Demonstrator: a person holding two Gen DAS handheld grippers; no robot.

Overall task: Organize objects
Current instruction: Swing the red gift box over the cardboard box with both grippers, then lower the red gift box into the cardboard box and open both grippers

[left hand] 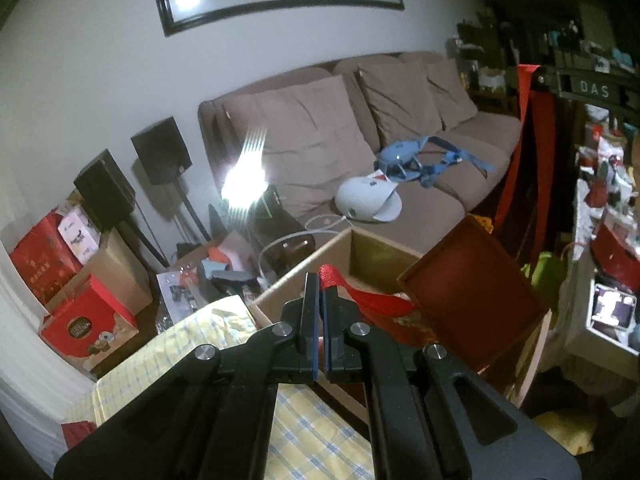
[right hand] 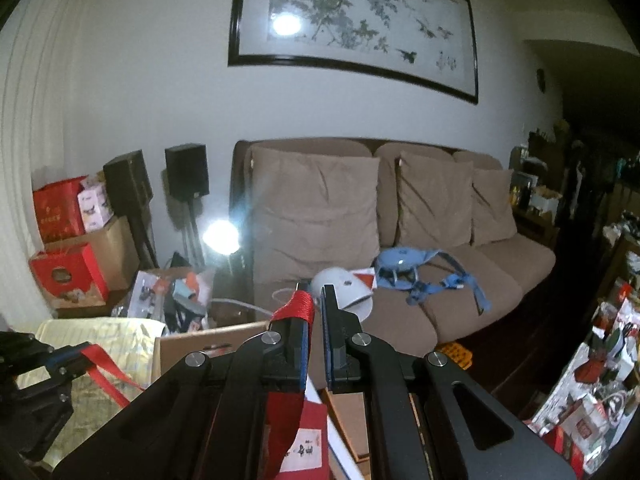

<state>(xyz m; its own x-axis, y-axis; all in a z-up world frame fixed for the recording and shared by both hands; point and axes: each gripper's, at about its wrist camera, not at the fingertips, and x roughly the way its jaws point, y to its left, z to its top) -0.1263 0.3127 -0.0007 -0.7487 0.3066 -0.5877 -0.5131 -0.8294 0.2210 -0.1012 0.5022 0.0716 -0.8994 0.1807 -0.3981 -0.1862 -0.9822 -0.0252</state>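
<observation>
I see a brown fabric sofa [left hand: 360, 136] behind an open cardboard box [left hand: 296, 280]. A rigid red rectangular lid [left hand: 472, 300] sits tilted over the box's right side. Left gripper [left hand: 321, 292] fingers pinched on a woven red ribbon [left hand: 372, 300] above the box; right gripper [right hand: 316, 308] fingers clamped on another ribbon handle [right hand: 298, 304].

We see a red ribbon [left hand: 374, 296] clamped at our left tongs [left hand: 321, 280]. Beneath them lies a yellow, blue-checked cloth [left hand: 304, 420]; beyond, a brown sofa [left hand: 400, 152].
</observation>
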